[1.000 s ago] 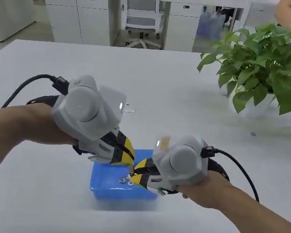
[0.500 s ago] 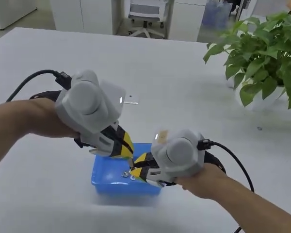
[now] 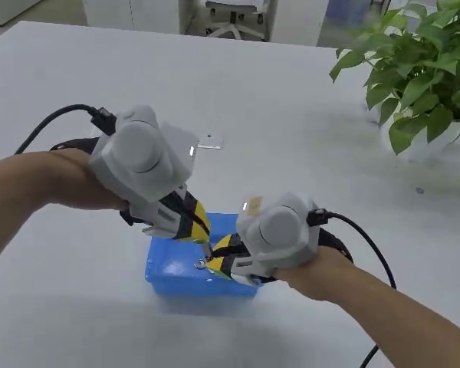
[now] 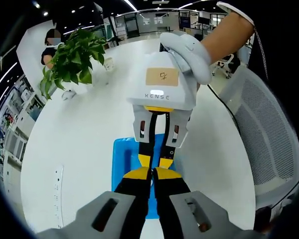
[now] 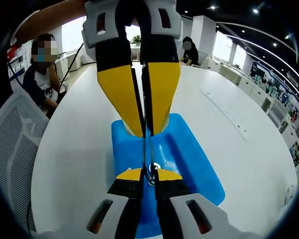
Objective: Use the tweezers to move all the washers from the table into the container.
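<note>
Right gripper view, blue container (image 5: 189,159) holding washer (image 5: 154,167), left tool (image 5: 145,133) pinching tweezers (image 5: 147,149), right tool (image 5: 148,175) pressed together

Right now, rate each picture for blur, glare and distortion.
Head view: sharp, evenly lit, soft shadow below the container. Left gripper view: fisheye curves the table; the plant is crisp. Right gripper view: same bend; the left gripper looms large, the tweezers thin but sharp; no strong glare.

Tight over the blue container (image 3: 165,274)
Tweezers (image 5: 148,149) bridge my clamped left gripper (image 5: 145,133) and right gripper (image 5: 149,175); open table (image 3: 291,123) all round, potted plant (image 3: 422,77) well apart.
</note>
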`<act>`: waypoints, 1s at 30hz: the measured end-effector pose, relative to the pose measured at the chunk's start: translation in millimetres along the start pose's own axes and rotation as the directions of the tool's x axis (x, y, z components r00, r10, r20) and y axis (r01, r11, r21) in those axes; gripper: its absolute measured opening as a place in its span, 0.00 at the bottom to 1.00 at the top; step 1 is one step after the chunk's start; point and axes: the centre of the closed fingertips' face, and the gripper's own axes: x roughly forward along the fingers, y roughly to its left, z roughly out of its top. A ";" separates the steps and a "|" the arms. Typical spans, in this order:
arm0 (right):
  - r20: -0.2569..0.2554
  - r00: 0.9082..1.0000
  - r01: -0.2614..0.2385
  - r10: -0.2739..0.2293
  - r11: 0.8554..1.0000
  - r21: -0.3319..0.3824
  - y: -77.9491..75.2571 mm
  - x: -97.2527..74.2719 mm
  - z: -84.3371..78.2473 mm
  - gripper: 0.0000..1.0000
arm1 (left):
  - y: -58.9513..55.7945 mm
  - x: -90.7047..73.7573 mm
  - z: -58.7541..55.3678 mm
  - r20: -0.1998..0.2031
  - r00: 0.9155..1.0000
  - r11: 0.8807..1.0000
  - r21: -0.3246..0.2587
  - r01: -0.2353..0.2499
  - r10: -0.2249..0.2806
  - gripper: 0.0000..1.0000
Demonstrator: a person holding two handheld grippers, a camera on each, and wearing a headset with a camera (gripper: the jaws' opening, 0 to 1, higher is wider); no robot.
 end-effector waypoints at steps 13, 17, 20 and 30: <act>-0.007 1.000 -0.007 0.007 1.000 0.013 -3.6 1.7 -3.3 0.10 | 3.8 2.9 -1.7 0.006 1.000 1.000 -0.007 0.005 -0.005 0.06; -0.008 1.000 -0.006 0.006 1.000 0.012 -3.2 1.4 -3.0 0.10 | 2.8 2.5 -0.9 0.007 1.000 1.000 -0.004 0.007 -0.007 0.06; -0.007 1.000 -0.003 0.003 1.000 0.009 -2.7 -0.2 -1.9 0.10 | 2.2 1.4 0.4 0.008 1.000 1.000 -0.003 0.006 -0.006 0.06; 0.004 1.000 0.009 -0.009 1.000 -0.003 -0.8 -7.4 4.3 0.10 | -0.2 -5.6 4.6 0.012 1.000 1.000 0.001 -0.006 0.006 0.06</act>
